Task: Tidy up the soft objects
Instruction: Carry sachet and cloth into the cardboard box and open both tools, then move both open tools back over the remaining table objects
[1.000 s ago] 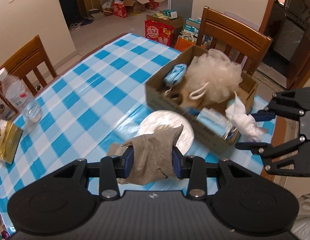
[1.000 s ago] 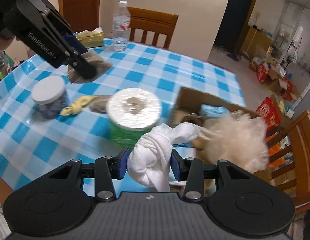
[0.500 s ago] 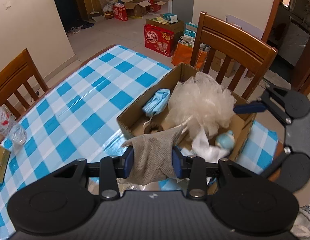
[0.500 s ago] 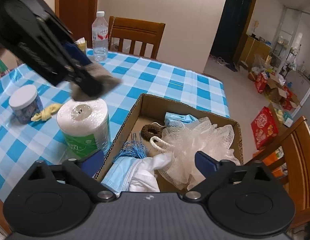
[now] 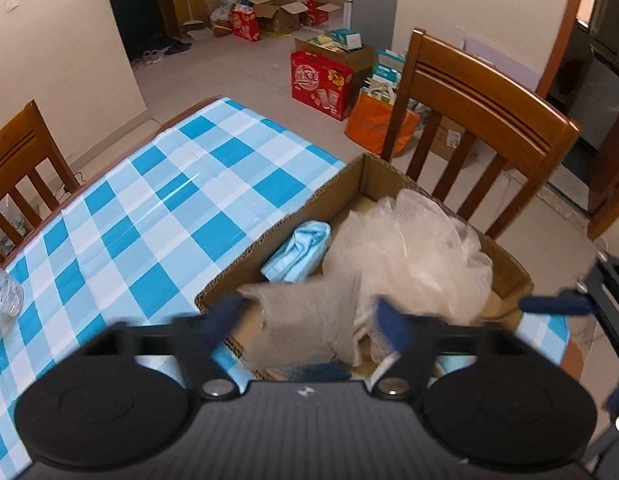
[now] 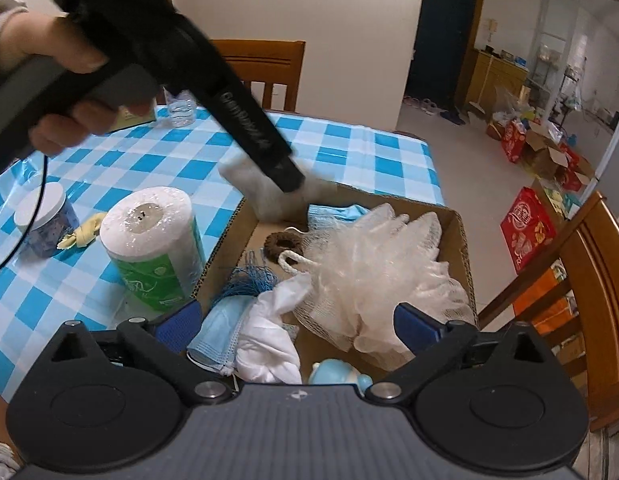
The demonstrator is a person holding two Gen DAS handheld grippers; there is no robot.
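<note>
A cardboard box (image 6: pixel 457 228) on the checked table holds a cream mesh bath puff (image 6: pixel 381 264), a white cloth (image 6: pixel 269 336), blue face masks (image 6: pixel 217 332), a brown hair tie (image 6: pixel 281 242) and a blue net. My left gripper (image 5: pixel 309 320) is open over the box's near edge; the grey sock (image 5: pixel 309 320) hangs loose between its spread jaws, above the box (image 5: pixel 289 216). In the right wrist view the sock (image 6: pixel 269 192) is at the box's far left corner. My right gripper (image 6: pixel 297 324) is open and empty over the box's near end.
A wrapped toilet roll (image 6: pixel 153 248) stands left of the box. A white-lidded jar (image 6: pixel 45 216) and a yellow cloth (image 6: pixel 83 234) lie further left. A water bottle (image 6: pixel 181 108) stands at the far edge. Wooden chairs (image 5: pixel 477 128) surround the table.
My left gripper carried the grey sock over the box and opened its jaws. My right gripper dropped the white cloth in the box and stays open.
</note>
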